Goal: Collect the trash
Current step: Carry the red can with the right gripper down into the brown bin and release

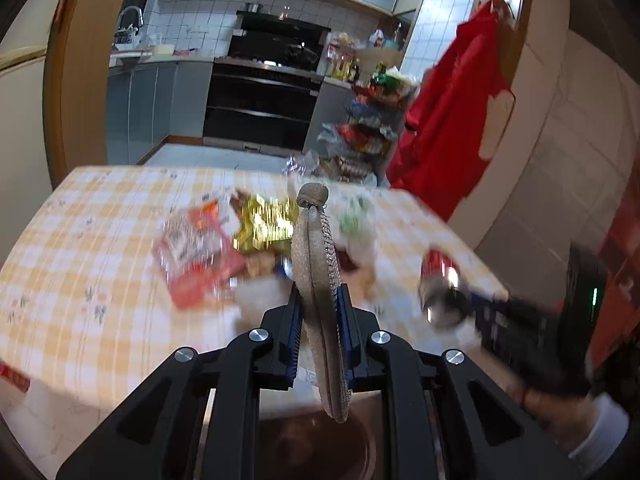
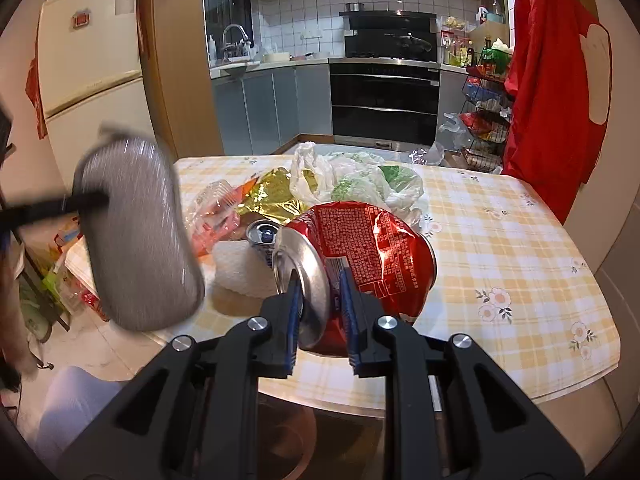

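Observation:
My left gripper (image 1: 318,312) is shut on a flat grey-brown woven pad (image 1: 314,256), held edge-on above the table's near edge; the pad shows blurred in the right wrist view (image 2: 138,232). My right gripper (image 2: 320,300) is shut on a crushed red can (image 2: 360,248), gripping its silver rim above the table. The can also shows in the left wrist view (image 1: 440,280). On the checked table lie a red wrapper (image 1: 192,256), a gold wrapper (image 2: 272,196), a white and green plastic bag (image 2: 360,180), a blue can (image 2: 262,236) and a white crumpled wad (image 2: 240,268).
The yellow checked table (image 2: 500,240) has a rounded near edge. A brown bin (image 1: 316,448) shows below the left gripper. A red garment (image 2: 552,80) hangs at the right. A wire rack (image 2: 484,120) with bags stands beyond the table. A fridge (image 2: 88,60) is left.

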`<state>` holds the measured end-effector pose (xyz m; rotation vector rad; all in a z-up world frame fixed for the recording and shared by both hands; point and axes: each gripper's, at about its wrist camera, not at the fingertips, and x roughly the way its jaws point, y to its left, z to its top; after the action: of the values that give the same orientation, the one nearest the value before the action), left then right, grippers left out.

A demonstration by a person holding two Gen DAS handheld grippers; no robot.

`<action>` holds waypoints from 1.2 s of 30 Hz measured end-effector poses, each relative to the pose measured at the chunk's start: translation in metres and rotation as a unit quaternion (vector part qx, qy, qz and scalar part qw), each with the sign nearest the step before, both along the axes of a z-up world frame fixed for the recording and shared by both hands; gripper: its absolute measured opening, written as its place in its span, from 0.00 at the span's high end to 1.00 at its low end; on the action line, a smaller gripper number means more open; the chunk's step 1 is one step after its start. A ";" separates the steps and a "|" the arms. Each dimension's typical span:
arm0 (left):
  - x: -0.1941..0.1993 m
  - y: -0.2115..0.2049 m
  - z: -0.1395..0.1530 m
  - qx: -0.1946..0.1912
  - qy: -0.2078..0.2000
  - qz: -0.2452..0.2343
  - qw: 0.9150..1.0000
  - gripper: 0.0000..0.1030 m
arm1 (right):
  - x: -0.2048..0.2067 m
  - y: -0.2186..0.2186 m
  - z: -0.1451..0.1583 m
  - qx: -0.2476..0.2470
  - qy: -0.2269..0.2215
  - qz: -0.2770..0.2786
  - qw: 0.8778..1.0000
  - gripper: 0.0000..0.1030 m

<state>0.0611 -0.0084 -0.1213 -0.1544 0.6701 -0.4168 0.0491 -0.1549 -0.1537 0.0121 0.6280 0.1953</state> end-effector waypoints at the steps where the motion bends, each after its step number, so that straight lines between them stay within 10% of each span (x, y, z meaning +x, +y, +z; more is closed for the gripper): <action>1: -0.006 0.004 -0.010 -0.003 0.009 0.000 1.000 0.84 | -0.003 0.001 0.001 0.000 -0.004 0.002 1.000 0.79; 18: -0.043 -0.008 -0.096 0.027 0.089 -0.030 0.995 0.80 | -0.014 0.007 -0.006 -0.010 -0.001 0.018 1.000 0.79; 22: -0.043 -0.002 -0.095 0.017 0.081 -0.015 0.996 0.37 | -0.017 0.012 -0.008 -0.012 0.002 0.024 1.000 0.79; 27: -0.045 0.018 -0.078 0.015 0.040 0.049 0.998 0.14 | -0.018 0.019 -0.009 -0.014 0.006 0.038 0.999 0.78; 36: -0.043 0.064 -0.059 0.034 0.008 0.160 0.987 0.06 | -0.020 0.039 -0.021 -0.017 0.028 0.076 0.997 0.78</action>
<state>0.0179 0.0561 -0.1798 -0.1967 0.6614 -0.0844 0.0290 -0.1157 -0.1749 -0.0644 0.6894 0.3330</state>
